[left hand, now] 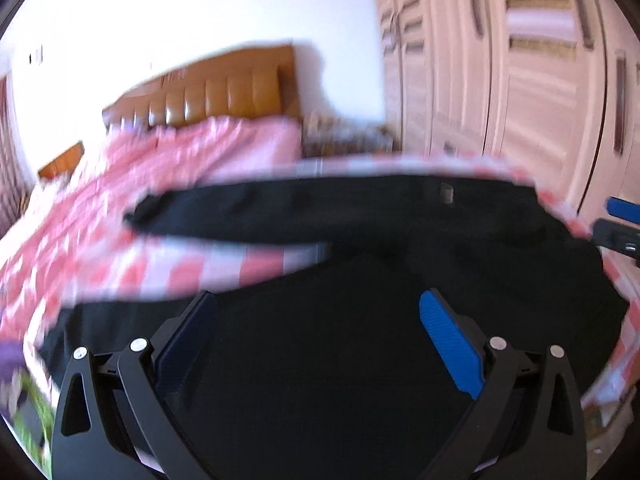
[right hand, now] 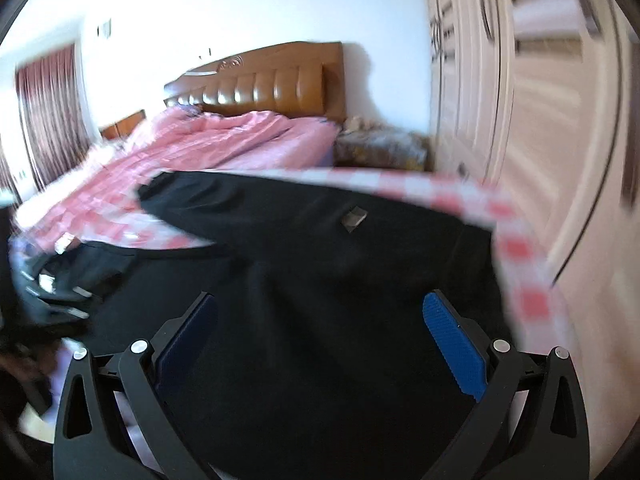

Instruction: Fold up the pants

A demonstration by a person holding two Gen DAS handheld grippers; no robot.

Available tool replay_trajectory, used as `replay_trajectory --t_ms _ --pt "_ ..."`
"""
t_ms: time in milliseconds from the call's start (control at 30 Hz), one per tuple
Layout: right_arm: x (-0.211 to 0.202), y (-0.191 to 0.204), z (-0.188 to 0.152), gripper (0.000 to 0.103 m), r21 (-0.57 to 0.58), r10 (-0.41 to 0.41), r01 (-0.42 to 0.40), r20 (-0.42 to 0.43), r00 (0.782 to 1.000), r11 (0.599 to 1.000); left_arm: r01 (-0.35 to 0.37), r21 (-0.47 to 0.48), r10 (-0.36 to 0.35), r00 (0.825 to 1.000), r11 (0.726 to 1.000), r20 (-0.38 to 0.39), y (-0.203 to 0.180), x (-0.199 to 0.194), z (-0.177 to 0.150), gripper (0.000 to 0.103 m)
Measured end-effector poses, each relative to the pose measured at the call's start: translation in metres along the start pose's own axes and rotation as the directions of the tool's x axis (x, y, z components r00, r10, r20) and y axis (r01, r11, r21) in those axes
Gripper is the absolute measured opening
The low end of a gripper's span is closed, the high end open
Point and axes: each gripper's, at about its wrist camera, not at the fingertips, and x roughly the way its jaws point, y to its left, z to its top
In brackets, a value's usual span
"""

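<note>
Black pants (left hand: pixel 400 220) lie spread on a pink-and-white checked cloth (left hand: pixel 224 268), their two legs splayed to the left. A small grey tag (left hand: pixel 446 193) shows on the far leg. My left gripper (left hand: pixel 318 300) hangs open just over the near leg, nothing between its fingers. In the right wrist view the pants (right hand: pixel 320 240) fill the lower half, and my right gripper (right hand: pixel 320 300) stands open above them, holding nothing. The right gripper's blue pad (left hand: pixel 622 208) pokes in at the left view's right edge. Both views are motion-blurred.
Beyond the cloth is a bed with a pink quilt (right hand: pixel 224 140) and a brown padded headboard (right hand: pixel 272 84). White wardrobe doors (right hand: pixel 540 120) run close along the right. A cluttered nightstand (right hand: pixel 380 148) sits between bed and wardrobe. Dark red curtains (right hand: pixel 52 112) hang far left.
</note>
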Motion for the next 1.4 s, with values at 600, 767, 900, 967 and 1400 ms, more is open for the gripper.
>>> replay_trajectory --t_ms 600,767,900,967,1400 --pt "0.307 -0.138 0.107 0.099 -0.148 0.241 -0.340 -0.458 0.856 0.929 0.469 0.333 -0.322 0.853 0.818 -0.410 0.005 0.304 0.148 0.101" --pt "0.324 -0.150 0.101 0.094 -0.129 0.262 -0.373 -0.508 0.821 0.919 0.600 0.410 -0.423 0.789 0.687 -0.446 0.014 0.339 0.151 0.092" --pt "0.318 -0.150 0.102 0.067 -0.127 0.326 -0.432 -0.481 0.814 0.893 0.671 0.451 -0.444 0.734 0.588 -0.514 0.012 0.364 0.154 0.075" --pt "0.312 -0.150 0.101 0.036 -0.113 0.368 -0.476 -0.487 0.792 0.872 0.695 0.459 -0.458 0.715 0.554 -0.528 0.014 0.373 0.156 0.067" --pt "0.193 -0.101 0.098 0.008 -0.413 0.245 -0.311 -0.204 0.948 0.856 0.848 0.381 -0.471 0.523 0.368 -0.710 0.015 0.400 0.156 0.064"
